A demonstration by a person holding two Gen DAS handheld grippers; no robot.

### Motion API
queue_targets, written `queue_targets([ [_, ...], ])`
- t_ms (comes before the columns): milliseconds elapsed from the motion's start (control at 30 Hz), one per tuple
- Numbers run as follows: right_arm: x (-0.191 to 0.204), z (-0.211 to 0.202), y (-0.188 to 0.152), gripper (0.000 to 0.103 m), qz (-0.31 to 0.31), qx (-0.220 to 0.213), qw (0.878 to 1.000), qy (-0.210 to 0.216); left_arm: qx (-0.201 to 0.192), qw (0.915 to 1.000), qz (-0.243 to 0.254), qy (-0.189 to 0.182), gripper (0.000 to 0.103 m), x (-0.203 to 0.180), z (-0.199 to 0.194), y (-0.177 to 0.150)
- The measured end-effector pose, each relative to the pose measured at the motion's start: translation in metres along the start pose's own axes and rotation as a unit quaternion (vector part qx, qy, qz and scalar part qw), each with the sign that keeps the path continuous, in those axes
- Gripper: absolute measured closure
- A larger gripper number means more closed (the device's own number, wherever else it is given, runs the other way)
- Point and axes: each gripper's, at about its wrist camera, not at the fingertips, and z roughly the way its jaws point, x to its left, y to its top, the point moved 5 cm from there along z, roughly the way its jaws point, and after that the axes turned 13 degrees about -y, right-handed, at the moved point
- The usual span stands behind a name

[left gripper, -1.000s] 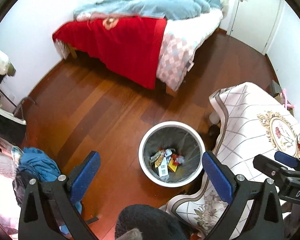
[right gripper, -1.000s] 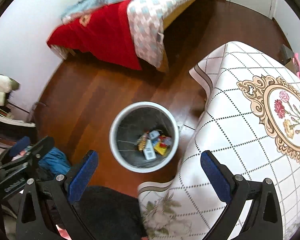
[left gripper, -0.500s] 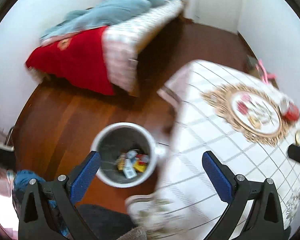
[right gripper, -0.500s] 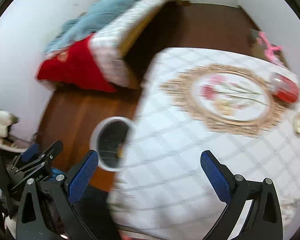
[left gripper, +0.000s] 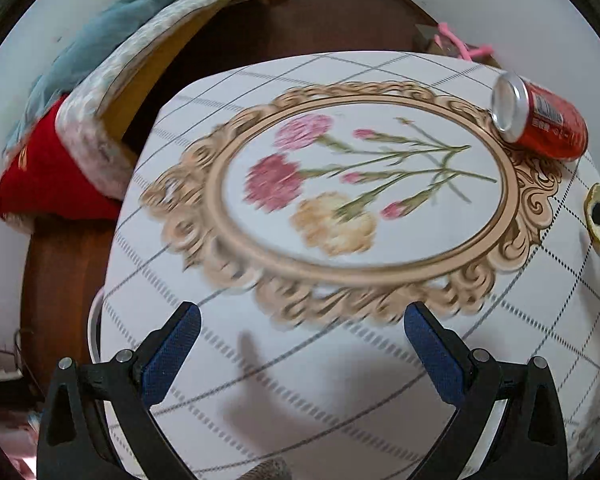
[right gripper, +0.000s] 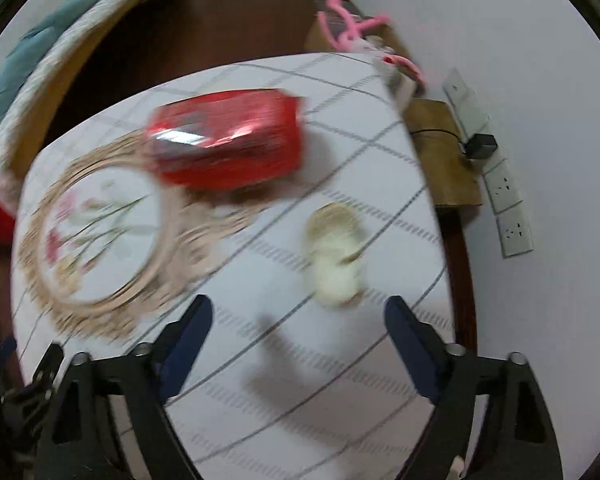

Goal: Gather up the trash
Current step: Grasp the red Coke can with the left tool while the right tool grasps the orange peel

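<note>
**A:** Two bits of rubbish lie on the surface (left gripper: 228,364): a red can (left gripper: 540,120) on its side near the far right corner, touching the rim of the ornate printed oval, and a pale peel (right gripper: 336,256) just nearer along the right edge.

**B:** And the grippers?

**A:** Left gripper (left gripper: 300,352) hangs over the near part of the cloth, jaws wide apart, nothing between them. Right gripper (right gripper: 296,344) hovers close to the peel; its jaws are closing, but the peel sits ahead of the tips, so they are empty too.

**B:** How will the can handle?

**A:** I'd judge it light and thin-walled, likely empty. It's smooth and round, so it may roll or squirt out if pinched off-centre. Take it across the middle of the barrel, pads on opposite sides, with a modest squeeze so it doesn't crumple.

**B:** The peel?

**A:** Soft, limp and light, probably a little slippery. It's blurred, so I can't tell its exact shape. Come down over its thickest heap and close fully; the cloth could bunch under the tips.
</note>
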Motion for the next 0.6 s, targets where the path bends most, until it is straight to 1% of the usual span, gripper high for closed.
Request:
queue_targets([
  [100,-0.013,0.025,0.016,0.024,0.024,-0.007,1.0,0.01,-0.007,0.999,0.042,0.015,0.0,-0.018,0.006,0.02],
  [167,-0.016,0.042,0.024,0.028,0.04,-0.006,0.999,0.028,-0.014,0.9969,0.074,0.023,0.0,-0.03,0.006,0.035],
  [200,-0.014,0.047,0.026,0.028,0.043,-0.005,0.998,0.034,-0.019,0.9947,0.098,0.026,0.0,-0.037,0.006,0.045],
  [233,-0.011,0.046,0.03,0.038,0.041,-0.027,0.998,0.033,-0.026,0.9913,0.126,0.029,0.0,-0.047,0.004,0.055],
  [267,-0.009,0.046,0.032,0.043,0.032,-0.031,0.999,0.032,-0.037,0.986,0.16,0.031,0.0,-0.059,0.001,0.068],
  [300,-0.008,0.046,0.032,0.052,0.027,-0.033,0.999,0.02,-0.043,0.9813,0.185,0.032,0.0,-0.067,-0.001,0.078],
  [333,-0.008,0.045,0.031,0.065,0.024,-0.034,0.999,0.012,-0.051,0.9729,0.223,0.035,0.0,-0.08,-0.004,0.09],
  [367,-0.009,0.044,0.03,0.07,0.022,-0.035,0.999,0.015,-0.054,0.9667,0.248,0.032,0.0,-0.088,-0.006,0.097],
  [400,-0.011,0.044,0.028,0.071,0.024,-0.033,0.999,0.022,-0.054,0.9519,0.301,0.022,0.0,-0.107,-0.008,0.108],
  [433,-0.015,0.044,0.026,0.071,0.033,-0.026,0.999,0.031,-0.049,0.9395,0.339,0.014,0.0,-0.118,-0.007,0.116],
  [500,-0.028,0.046,0.022,0.071,0.054,-0.009,0.997,0.05,-0.033,0.909,0.415,-0.013,0.0,-0.144,-0.005,0.127],
  [533,-0.034,0.047,0.02,0.072,0.064,0.0,0.996,0.061,-0.023,0.8943,0.446,-0.024,0.0,-0.155,-0.004,0.13],
  [567,-0.039,0.049,0.021,0.072,0.072,0.007,0.995,0.072,-0.012,0.8833,0.468,-0.032,0.0,-0.163,-0.001,0.133],
  [600,-0.043,0.049,0.021,0.072,0.079,0.015,0.994,0.079,0.008,0.8691,0.492,-0.048,0.0,-0.174,0.004,0.137],
])
